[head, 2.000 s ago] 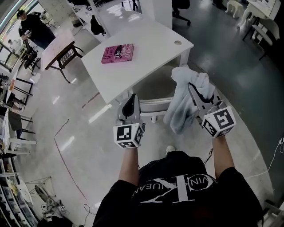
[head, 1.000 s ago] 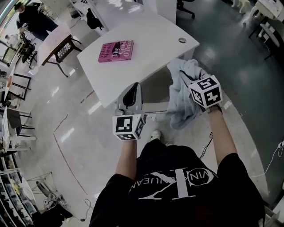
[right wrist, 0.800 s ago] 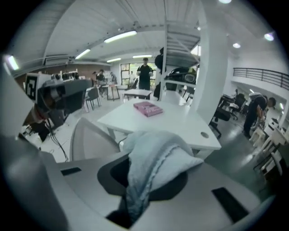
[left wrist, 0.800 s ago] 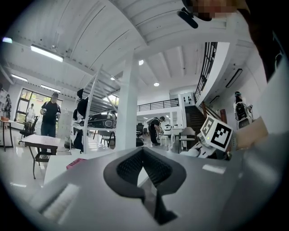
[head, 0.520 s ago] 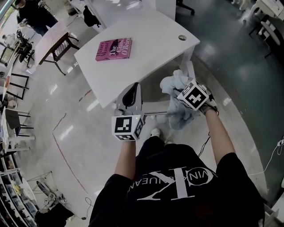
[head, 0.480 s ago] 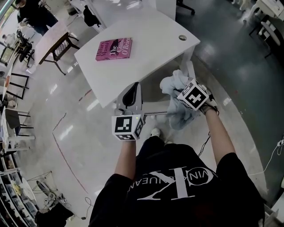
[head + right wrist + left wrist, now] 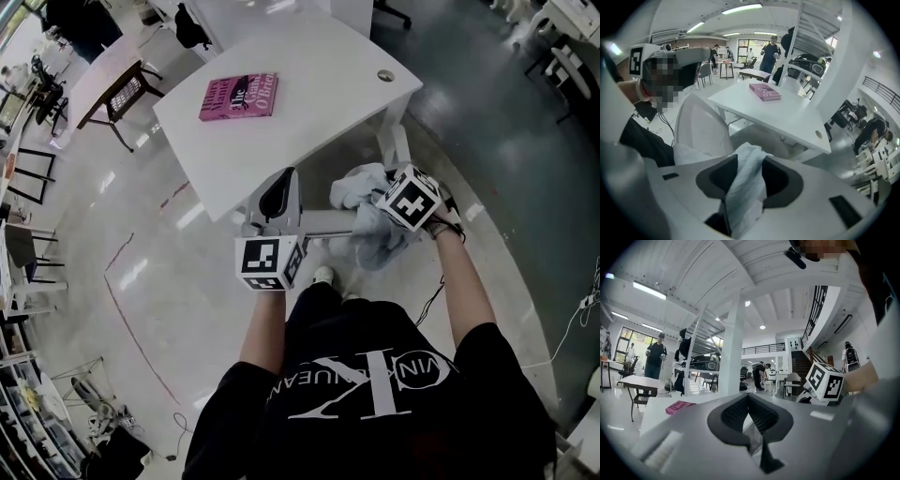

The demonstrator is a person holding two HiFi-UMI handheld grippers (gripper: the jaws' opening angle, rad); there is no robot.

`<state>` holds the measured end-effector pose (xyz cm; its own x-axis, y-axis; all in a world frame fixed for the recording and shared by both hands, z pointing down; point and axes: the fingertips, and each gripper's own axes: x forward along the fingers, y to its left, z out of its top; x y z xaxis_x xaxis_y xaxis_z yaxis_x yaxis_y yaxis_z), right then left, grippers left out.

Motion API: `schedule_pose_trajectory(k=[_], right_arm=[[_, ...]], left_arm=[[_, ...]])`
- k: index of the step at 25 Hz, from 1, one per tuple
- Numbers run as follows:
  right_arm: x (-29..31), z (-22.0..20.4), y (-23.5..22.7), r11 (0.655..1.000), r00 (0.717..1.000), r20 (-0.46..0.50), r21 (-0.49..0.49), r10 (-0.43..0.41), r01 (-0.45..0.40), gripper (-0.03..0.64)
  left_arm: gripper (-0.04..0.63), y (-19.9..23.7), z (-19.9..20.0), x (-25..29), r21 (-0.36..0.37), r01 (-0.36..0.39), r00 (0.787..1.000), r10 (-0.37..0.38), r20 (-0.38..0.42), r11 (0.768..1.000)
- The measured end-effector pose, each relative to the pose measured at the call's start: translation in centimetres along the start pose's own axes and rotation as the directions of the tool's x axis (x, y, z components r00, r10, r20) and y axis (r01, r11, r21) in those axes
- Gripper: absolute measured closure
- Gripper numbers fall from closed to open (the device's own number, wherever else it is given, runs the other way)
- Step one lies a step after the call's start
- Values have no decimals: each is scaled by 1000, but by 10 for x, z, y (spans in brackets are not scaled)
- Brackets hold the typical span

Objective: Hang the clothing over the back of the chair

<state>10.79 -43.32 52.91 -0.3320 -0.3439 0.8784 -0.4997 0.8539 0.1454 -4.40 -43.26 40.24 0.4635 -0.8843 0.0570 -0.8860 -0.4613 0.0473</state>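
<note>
A pale blue-grey piece of clothing (image 7: 361, 192) lies bunched over the right end of the white chair's back (image 7: 323, 222). My right gripper (image 7: 382, 214) points steeply down onto it, fingertips hidden under its marker cube. In the right gripper view its jaws are opening: the clothing (image 7: 746, 185) runs loosely between them with dark gaps at both sides, above the mesh chair back (image 7: 701, 131). My left gripper (image 7: 278, 194) is held level to the left of the clothing, above the chair; in its own view the left gripper (image 7: 749, 414) has its pads together on nothing.
A white table (image 7: 309, 112) stands just beyond the chair, with a pink book (image 7: 239, 97) on it. Its leg (image 7: 396, 145) stands close behind the clothing. Glossy floor lies all round; a dark side table (image 7: 117, 89) and people are far off at the left.
My right gripper sank and tipped downward, bringing the clothing from head height onto the chair's back. Its jaws have parted. The left gripper stayed where it was.
</note>
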Motion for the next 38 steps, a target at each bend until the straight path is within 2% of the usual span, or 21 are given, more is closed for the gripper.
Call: schedule_pose_trajectory(k=[7, 10, 13, 18, 25, 30, 38], right_arm=[[-10, -1, 2, 999, 1000, 17, 43, -19, 18, 460], [-21, 1, -1, 995, 996, 75, 91, -50, 43, 460], [-37, 9, -3, 983, 981, 179, 176, -80, 48, 462], [-69, 20, -9, 951, 923, 345, 301, -172, 65, 551], [-103, 18, -10, 921, 845, 466, 381, -262, 76, 575], [-123, 14, 4, 919, 776, 550, 382, -310, 96, 580], [-144, -2, 32, 924, 731, 597, 362, -329, 120, 580]], left_arm=[[584, 0, -4, -1, -23, 9, 1000, -9, 4, 1000], [584, -5, -6, -2, -32, 14, 1000, -14, 2, 999], [584, -7, -9, -5, -31, 15, 1000, -16, -2, 999], [586, -9, -9, -15, -25, 2, 1000, -2, -5, 1000], [584, -1, -7, -34, -28, -52, 999, 52, -5, 998], [584, -9, -10, -53, -20, -72, 997, 72, -3, 997], [584, -24, -14, -86, -22, -109, 994, 109, 1, 994]])
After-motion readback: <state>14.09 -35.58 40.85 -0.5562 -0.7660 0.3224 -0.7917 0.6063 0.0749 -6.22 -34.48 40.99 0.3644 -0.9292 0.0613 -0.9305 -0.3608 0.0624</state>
